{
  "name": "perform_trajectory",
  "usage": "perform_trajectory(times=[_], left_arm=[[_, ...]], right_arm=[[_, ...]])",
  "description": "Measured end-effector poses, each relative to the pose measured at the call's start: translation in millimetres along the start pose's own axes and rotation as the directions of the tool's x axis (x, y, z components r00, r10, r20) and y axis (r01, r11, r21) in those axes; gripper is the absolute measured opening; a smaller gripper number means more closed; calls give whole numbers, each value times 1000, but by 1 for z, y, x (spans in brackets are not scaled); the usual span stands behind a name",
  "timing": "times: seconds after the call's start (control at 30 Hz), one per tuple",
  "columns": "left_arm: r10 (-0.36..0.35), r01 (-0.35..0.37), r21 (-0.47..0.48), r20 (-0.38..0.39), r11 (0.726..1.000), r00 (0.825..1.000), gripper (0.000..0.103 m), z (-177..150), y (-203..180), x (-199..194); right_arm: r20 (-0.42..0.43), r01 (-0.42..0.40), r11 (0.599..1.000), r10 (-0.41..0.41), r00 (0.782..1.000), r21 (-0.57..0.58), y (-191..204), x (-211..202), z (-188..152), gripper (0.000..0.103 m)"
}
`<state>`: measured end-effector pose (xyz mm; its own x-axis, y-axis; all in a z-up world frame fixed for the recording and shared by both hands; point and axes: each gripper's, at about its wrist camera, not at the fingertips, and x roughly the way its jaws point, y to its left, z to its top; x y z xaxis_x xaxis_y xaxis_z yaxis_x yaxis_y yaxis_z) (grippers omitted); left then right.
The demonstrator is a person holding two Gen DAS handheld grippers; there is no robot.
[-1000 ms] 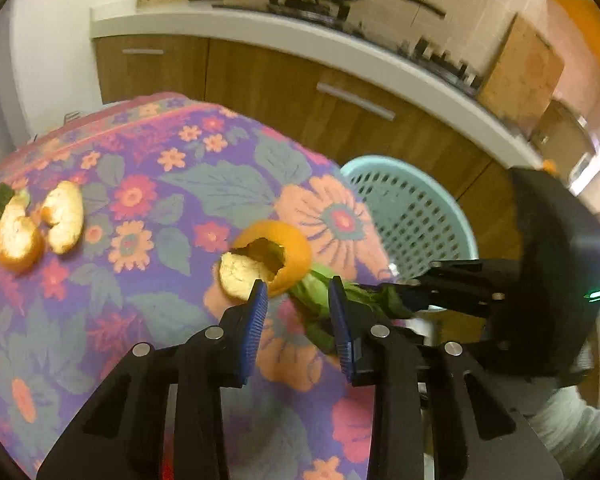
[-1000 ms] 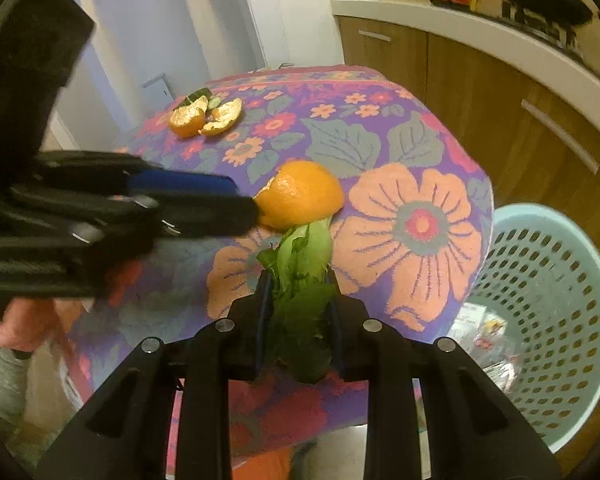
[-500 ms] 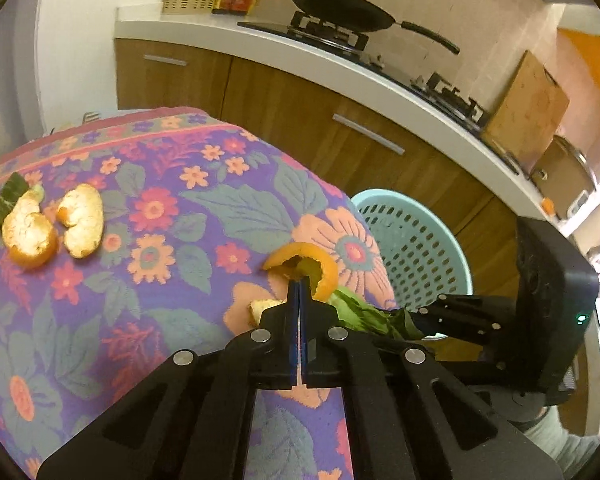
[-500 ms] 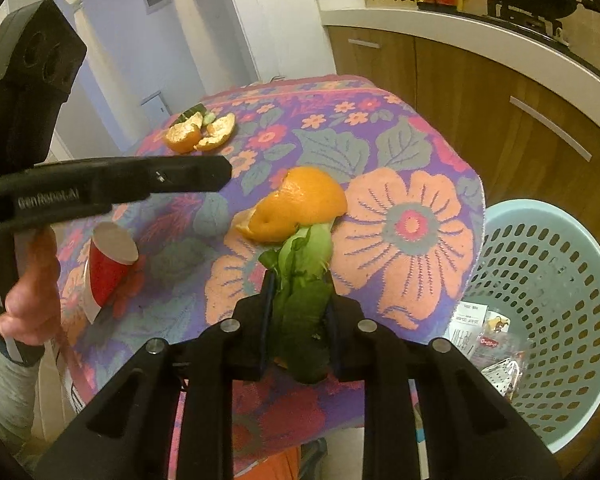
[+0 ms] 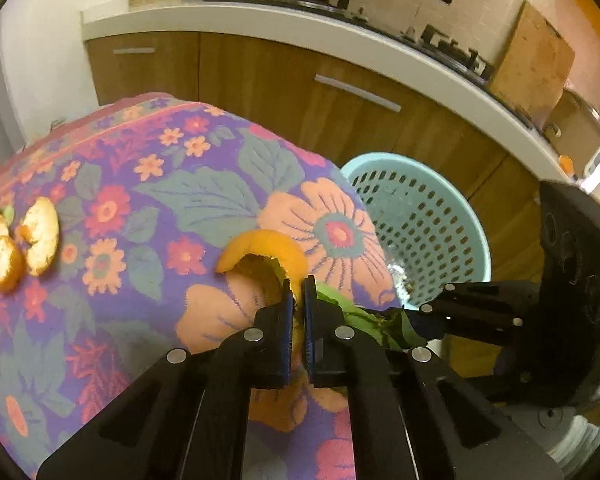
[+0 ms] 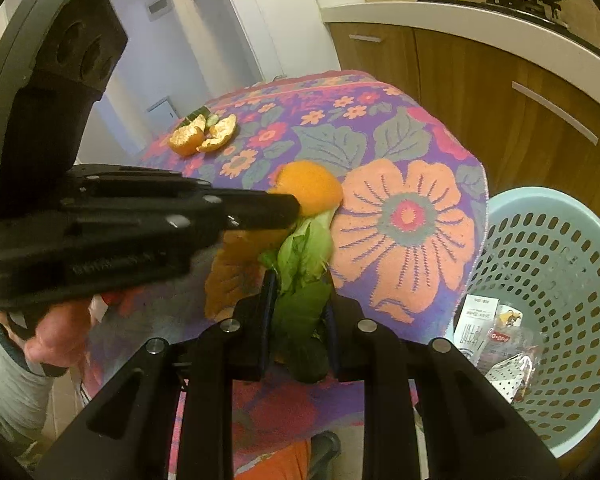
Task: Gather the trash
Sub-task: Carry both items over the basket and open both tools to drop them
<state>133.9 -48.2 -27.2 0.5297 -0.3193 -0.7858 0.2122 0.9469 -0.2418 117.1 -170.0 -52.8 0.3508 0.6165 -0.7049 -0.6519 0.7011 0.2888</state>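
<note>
A curled orange peel [image 5: 266, 248] lies on the flowered tablecloth [image 5: 204, 200], and my left gripper [image 5: 298, 286] is shut on its near rim. In the right wrist view that left gripper [image 6: 292, 210] reaches in from the left, its tip on the orange peel [image 6: 312, 192]. My right gripper [image 6: 298, 280] is shut on a bunch of green leaves [image 6: 304, 280] lying just in front of the peel. From the left wrist view the green leaves [image 5: 360, 316] show at the tip of the right gripper [image 5: 418, 316]. A pale blue basket [image 6: 548, 248] stands beside the table.
More orange peels [image 5: 18, 240] with a bit of green [image 6: 198, 114] lie at the table's far side. The pale blue basket [image 5: 420, 216] on the floor holds wrappers [image 6: 496, 332]. Wooden cabinets [image 5: 340, 92] under a white counter [image 5: 300, 26] stand behind it. A person's hand [image 6: 56, 332] holds the left gripper.
My left gripper's jaws, open around the orange peel a second ago, have shut on its rim, and the peel has turned. The right gripper has kept its grip on the leaves.
</note>
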Motion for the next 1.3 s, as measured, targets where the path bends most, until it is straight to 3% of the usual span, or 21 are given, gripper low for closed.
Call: perform_trajectory(times=[0.2, 0.43, 0.53, 0.7, 0.97, 1.3], left_arm=[[-105, 110, -77, 67, 991, 992, 3, 4, 14, -29], [-101, 107, -56, 102, 993, 990, 3, 14, -4, -31], [-115, 121, -49, 115, 991, 987, 3, 21, -18, -26], [-130, 131, 4, 128, 991, 983, 3, 38, -61, -11], [-136, 133, 62, 41, 989, 990, 3, 56, -113, 53], [-146, 150, 76, -56, 986, 988, 6, 60, -140, 114]], right_arm=[[33, 50, 999, -49, 998, -7, -3, -7, -4, 19], [105, 95, 992, -104, 989, 88, -42, -37, -7, 18], [122, 146, 980, -163, 979, 136, -67, -51, -12, 18], [123, 194, 949, -230, 965, 250, -118, -68, -23, 18], [39, 242, 880, -281, 959, 409, -186, -59, -51, 19], [-7, 281, 841, -313, 950, 463, -209, -56, -73, 24]])
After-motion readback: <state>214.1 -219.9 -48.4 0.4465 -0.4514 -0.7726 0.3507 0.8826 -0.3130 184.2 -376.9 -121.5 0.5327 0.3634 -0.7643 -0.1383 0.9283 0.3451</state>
